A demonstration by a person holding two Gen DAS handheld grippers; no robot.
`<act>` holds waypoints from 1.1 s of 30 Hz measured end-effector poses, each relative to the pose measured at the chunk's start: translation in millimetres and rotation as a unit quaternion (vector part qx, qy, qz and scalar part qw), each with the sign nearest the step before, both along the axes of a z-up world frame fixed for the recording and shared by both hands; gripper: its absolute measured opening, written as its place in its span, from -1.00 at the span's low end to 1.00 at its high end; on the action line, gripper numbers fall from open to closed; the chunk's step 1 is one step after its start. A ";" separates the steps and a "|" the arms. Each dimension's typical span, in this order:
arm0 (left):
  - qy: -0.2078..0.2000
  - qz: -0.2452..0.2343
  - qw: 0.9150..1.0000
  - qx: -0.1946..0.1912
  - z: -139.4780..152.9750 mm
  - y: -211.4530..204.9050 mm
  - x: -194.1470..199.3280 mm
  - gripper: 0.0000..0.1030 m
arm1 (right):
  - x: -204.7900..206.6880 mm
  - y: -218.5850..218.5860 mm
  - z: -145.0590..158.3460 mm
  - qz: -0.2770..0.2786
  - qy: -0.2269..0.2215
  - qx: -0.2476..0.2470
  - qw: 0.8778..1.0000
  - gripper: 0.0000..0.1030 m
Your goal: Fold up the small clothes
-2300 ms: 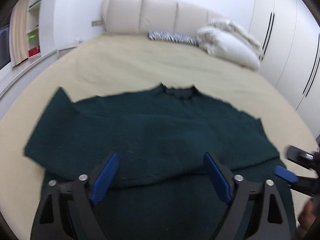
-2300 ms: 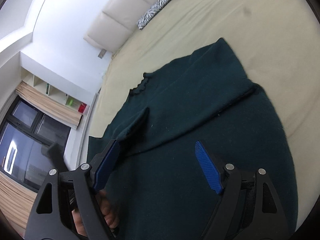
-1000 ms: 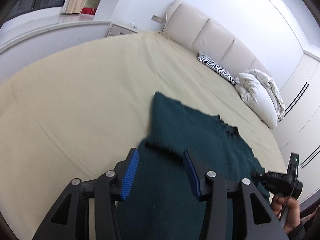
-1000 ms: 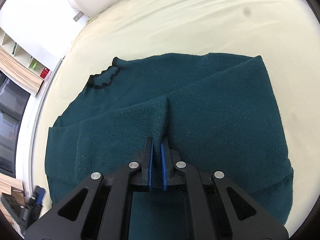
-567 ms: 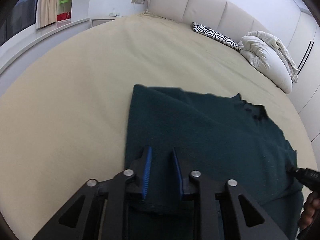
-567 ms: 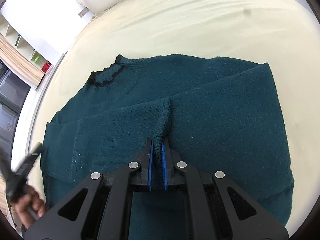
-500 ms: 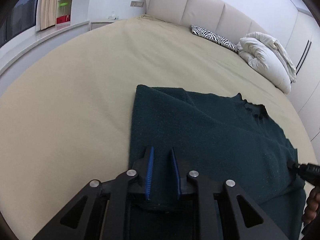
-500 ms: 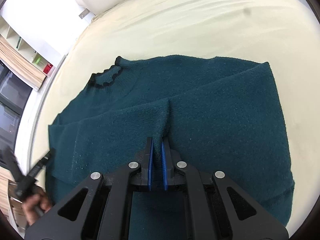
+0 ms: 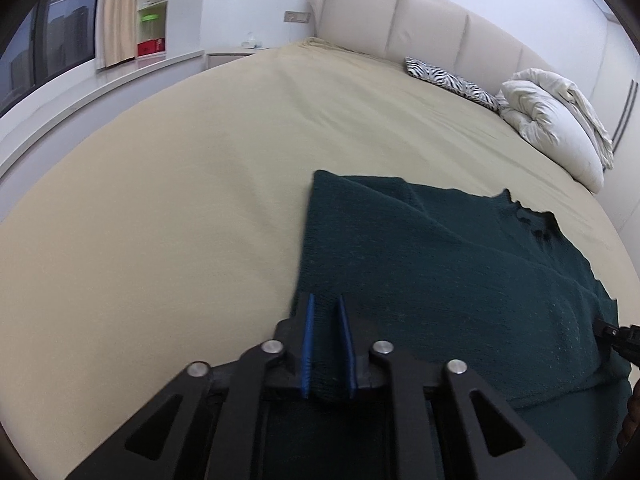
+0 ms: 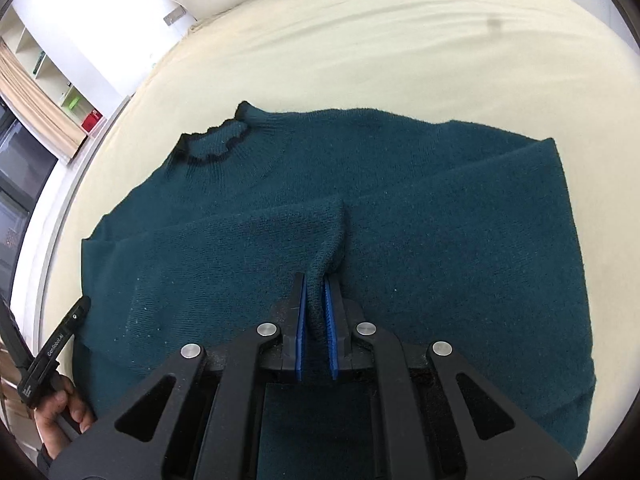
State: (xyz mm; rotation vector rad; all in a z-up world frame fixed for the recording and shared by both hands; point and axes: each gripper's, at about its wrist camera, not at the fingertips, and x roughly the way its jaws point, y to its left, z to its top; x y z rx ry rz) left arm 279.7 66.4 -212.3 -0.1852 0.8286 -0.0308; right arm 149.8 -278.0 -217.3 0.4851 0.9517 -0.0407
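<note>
A dark green knit sweater (image 9: 460, 264) lies spread on the beige bed (image 9: 180, 208), collar (image 10: 214, 142) toward the headboard, both sleeves folded in across the body. My left gripper (image 9: 325, 308) is shut on a pinch of the sweater's left side edge. My right gripper (image 10: 316, 286) is shut on a raised ridge of the sweater (image 10: 400, 220) where the folded sleeves meet. The left gripper's handle (image 10: 52, 354) and the hand on it show at the lower left of the right wrist view.
A padded cream headboard (image 9: 420, 24), a zebra-print cushion (image 9: 448, 76) and a bundled white duvet (image 9: 556, 124) lie at the far end of the bed. Shelves (image 9: 150, 12) and a dark window stand to the left, past a white ledge.
My left gripper has moved to the sweater's left edge and closed from wide open to shut on the fabric. My right gripper has stayed shut on the central ridge.
</note>
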 end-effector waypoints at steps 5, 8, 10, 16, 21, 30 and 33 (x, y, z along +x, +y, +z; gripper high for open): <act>0.012 0.017 0.998 -0.058 8.8 25.8 -3.9 -0.50 | -21.1 -28.6 11.4 -0.064 -0.021 0.023 0.997 -0.80; -0.016 0.051 0.996 -0.069 35.0 48.9 -18.8 -0.37 | -35.7 -38.4 32.0 -0.077 -0.068 0.042 0.994 -0.77; -0.038 0.047 0.996 -0.061 56.5 52.5 -20.5 -0.37 | -36.1 -33.7 44.5 -0.055 -0.099 0.059 0.992 -0.48; -0.055 -0.053 0.997 -0.013 85.4 -6.6 16.9 -0.32 | -12.7 2.3 44.1 0.023 -0.148 0.132 0.980 0.30; 0.029 -0.070 0.996 0.045 4.4 -31.7 48.4 -0.30 | 20.7 0.5 -15.9 0.012 -0.066 0.193 0.979 0.25; 0.005 -0.067 0.997 0.023 3.9 -20.4 39.5 -0.30 | 12.4 -13.6 4.9 -0.006 -0.120 0.212 0.970 0.24; 0.002 -0.067 0.998 0.016 -0.5 -16.9 42.0 -0.30 | 20.5 -10.6 -22.0 0.006 -0.094 0.193 0.977 0.22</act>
